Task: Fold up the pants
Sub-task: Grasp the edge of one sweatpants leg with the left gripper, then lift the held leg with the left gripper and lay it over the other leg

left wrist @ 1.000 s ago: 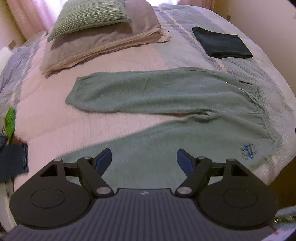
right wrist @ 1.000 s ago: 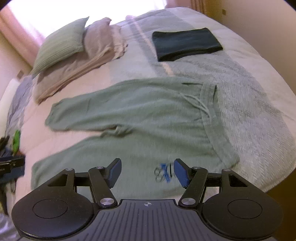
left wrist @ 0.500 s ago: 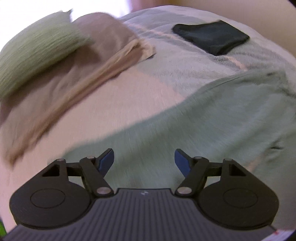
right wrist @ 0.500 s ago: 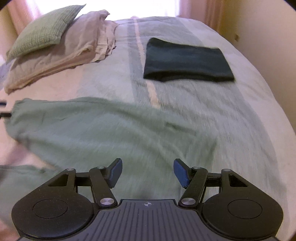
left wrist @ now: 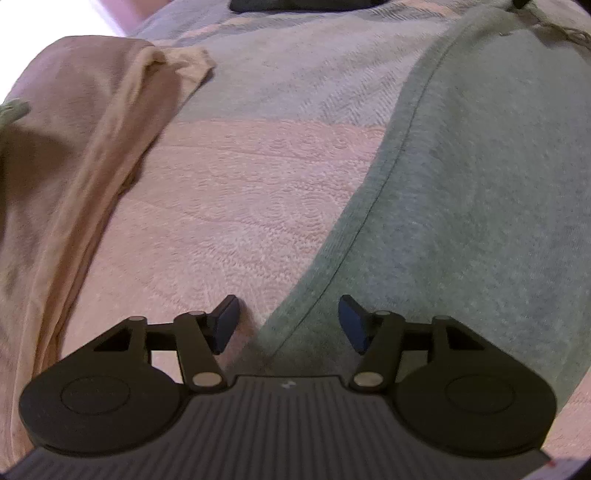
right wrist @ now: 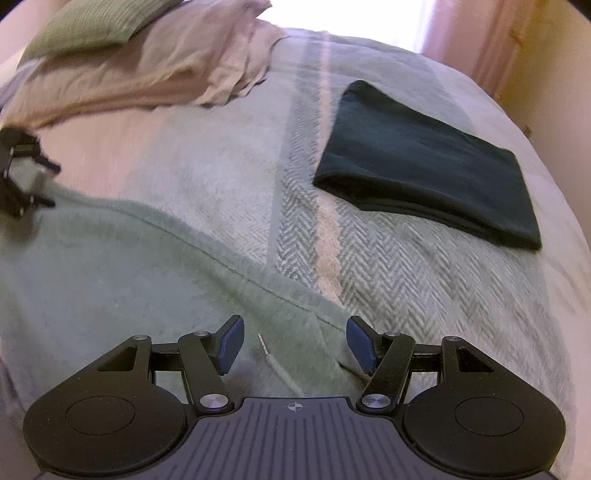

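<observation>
Sage-green pants (left wrist: 461, 206) lie spread flat on the bed. In the left wrist view my left gripper (left wrist: 288, 319) is open, low over the far leg's outer seam, with the cloth edge running between its fingers. My right gripper (right wrist: 293, 341) is open too, down at the waistband corner of the pants (right wrist: 122, 288), and a white drawstring tip (right wrist: 275, 363) lies between its fingers. The left gripper (right wrist: 22, 173) shows at the left edge of the right wrist view, on the same far edge.
A folded dark garment (right wrist: 428, 170) lies on the herringbone blanket (right wrist: 399, 280) to the right. Beige pillows (right wrist: 147, 66) and a green cushion (right wrist: 96, 22) sit at the head of the bed. A pink blanket (left wrist: 229, 206) lies left of the pants.
Both grippers have moved forward across the pants, from the near leg to the far edge, and dropped close to the cloth. Both stayed open.
</observation>
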`<state>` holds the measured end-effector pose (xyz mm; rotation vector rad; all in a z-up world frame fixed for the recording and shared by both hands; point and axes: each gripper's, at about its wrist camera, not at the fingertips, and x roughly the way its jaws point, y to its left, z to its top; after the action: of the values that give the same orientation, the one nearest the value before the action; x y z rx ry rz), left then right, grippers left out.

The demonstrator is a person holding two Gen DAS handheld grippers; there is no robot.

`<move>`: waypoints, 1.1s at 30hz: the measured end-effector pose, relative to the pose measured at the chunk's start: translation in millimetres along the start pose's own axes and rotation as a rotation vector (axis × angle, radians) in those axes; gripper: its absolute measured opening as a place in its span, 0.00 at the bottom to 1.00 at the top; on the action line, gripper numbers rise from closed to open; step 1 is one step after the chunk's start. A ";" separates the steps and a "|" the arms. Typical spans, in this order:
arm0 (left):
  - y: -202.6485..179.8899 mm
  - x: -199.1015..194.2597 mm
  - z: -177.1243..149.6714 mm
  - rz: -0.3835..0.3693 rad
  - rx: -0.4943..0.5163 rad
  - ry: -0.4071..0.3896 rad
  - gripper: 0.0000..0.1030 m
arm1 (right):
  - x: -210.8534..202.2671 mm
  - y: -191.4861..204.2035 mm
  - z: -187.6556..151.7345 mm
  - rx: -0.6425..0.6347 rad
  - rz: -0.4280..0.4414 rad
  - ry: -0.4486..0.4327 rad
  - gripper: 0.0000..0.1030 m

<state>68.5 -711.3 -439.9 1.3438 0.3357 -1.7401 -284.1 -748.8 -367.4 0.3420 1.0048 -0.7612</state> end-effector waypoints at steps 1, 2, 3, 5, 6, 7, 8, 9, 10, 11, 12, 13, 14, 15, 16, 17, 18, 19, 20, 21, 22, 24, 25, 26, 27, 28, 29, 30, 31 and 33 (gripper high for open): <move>1.2 1.7 0.4 -0.009 0.013 -0.006 0.33 | 5.3 -0.1 2.1 -0.022 -0.002 0.000 0.58; 1.4 1.8 0.3 -0.013 0.030 -0.018 0.15 | 9.8 -0.4 4.5 -0.040 -0.002 -0.001 0.58; -0.2 1.3 1.0 -0.019 0.043 -0.024 0.12 | 15.0 -1.1 7.1 -0.055 -0.003 -0.003 0.58; -6.8 -0.2 -0.4 0.013 0.083 -0.040 0.08 | 25.6 0.2 12.6 -0.080 -0.005 0.000 0.58; -10.5 -2.2 -1.8 0.036 0.099 -0.051 0.08 | 31.0 1.2 15.7 -0.091 -0.004 0.001 0.58; -11.6 -5.3 -3.5 0.054 0.097 -0.062 0.07 | 37.5 1.1 18.5 -0.103 0.001 0.005 0.58; -10.3 -10.0 -4.2 0.061 0.075 -0.074 0.07 | 45.5 0.5 22.1 -0.116 0.008 0.018 0.58; -8.0 -14.4 -5.1 0.075 0.049 -0.086 0.07 | 53.6 -0.4 24.7 -0.128 0.013 0.040 0.58; -6.0 -17.8 -6.0 0.086 0.023 -0.094 0.07 | 61.0 -0.9 27.1 -0.139 0.018 0.062 0.58; -4.8 -19.7 -6.3 0.089 -0.001 -0.091 0.06 | 68.5 -0.8 27.1 -0.147 0.024 0.083 0.58; -7.0 -20.3 -6.0 0.103 -0.005 -0.087 0.06 | 74.6 -0.4 26.2 -0.154 0.029 0.096 0.57; -12.2 -20.4 -4.6 0.128 0.017 -0.081 0.06 | 78.4 0.3 24.7 -0.164 0.036 0.103 0.35; -17.9 -21.5 -3.0 0.153 0.040 -0.076 0.06 | 78.3 0.6 22.9 -0.168 0.055 0.101 0.18; -22.8 -23.1 -1.5 0.178 0.047 -0.071 0.06 | 76.2 0.4 22.3 -0.163 0.061 0.102 0.11; -24.9 -25.6 0.0 0.199 0.037 -0.070 0.06 | 68.7 0.7 21.1 -0.174 0.047 0.072 0.07; -26.3 -30.8 0.4 0.222 0.021 -0.077 0.06 | 57.3 0.1 18.8 -0.201 0.032 0.030 0.06; -28.2 -39.3 0.2 0.251 -0.004 -0.087 0.06 | 45.3 -1.2 17.4 -0.222 0.013 -0.008 0.06; -31.1 -49.3 -0.2 0.277 -0.028 -0.097 0.05 | 30.2 2.0 11.8 -0.239 -0.008 -0.051 0.06; -35.8 -62.2 -1.0 0.306 -0.054 -0.108 0.05 | 11.4 6.6 5.7 -0.252 -0.029 -0.099 0.06; -42.1 -76.8 -2.4 0.342 -0.081 -0.120 0.04 | -6.8 11.9 -0.7 -0.264 -0.048 -0.144 0.06; -49.6 -93.0 -4.1 0.374 -0.114 -0.132 0.04 | -27.2 19.3 -8.7 -0.280 -0.070 -0.191 0.05; -68.3 -133.3 -12.7 0.427 -0.202 -0.161 0.04 | -70.8 38.7 -31.6 -0.331 -0.121 -0.283 0.04; -80.2 -153.8 -19.1 0.449 -0.242 -0.172 0.04 | -93.7 50.7 -47.1 -0.358 -0.141 -0.322 0.03; -94.9 -177.3 -28.0 0.466 -0.289 -0.185 0.03 | -115.7 64.7 -64.2 -0.389 -0.159 -0.349 0.03; -112.8 -201.6 -39.3 0.472 -0.348 -0.193 0.03 | -135.6 77.0 -82.1 -0.408 -0.164 -0.363 0.03; -128.7 -219.1 -49.0 0.468 -0.402 -0.189 0.03 | -154.0 91.7 -101.0 -0.409 -0.157 -0.366 0.03; -145.9 -234.5 -59.9 0.462 -0.458 -0.172 0.01 | -169.2 103.6 -121.2 -0.408 -0.141 -0.351 0.03; -165.3 -248.1 -72.1 0.463 -0.521 -0.144 0.00 | -181.5 115.8 -142.9 -0.421 -0.123 -0.323 0.03; -183.3 -257.8 -85.1 0.456 -0.583 -0.114 0.00 | -190.5 127.0 -163.9 -0.429 -0.106 -0.288 0.03; -217.9 -266.9 -118.8 0.379 -0.737 -0.012 0.02 | -195.6 140.2 -201.0 -0.348 -0.041 -0.161 0.03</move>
<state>-17.2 -380.6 -312.9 0.7887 0.6004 -1.1348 -372.0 -452.5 -314.0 -0.0401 0.9725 -0.6253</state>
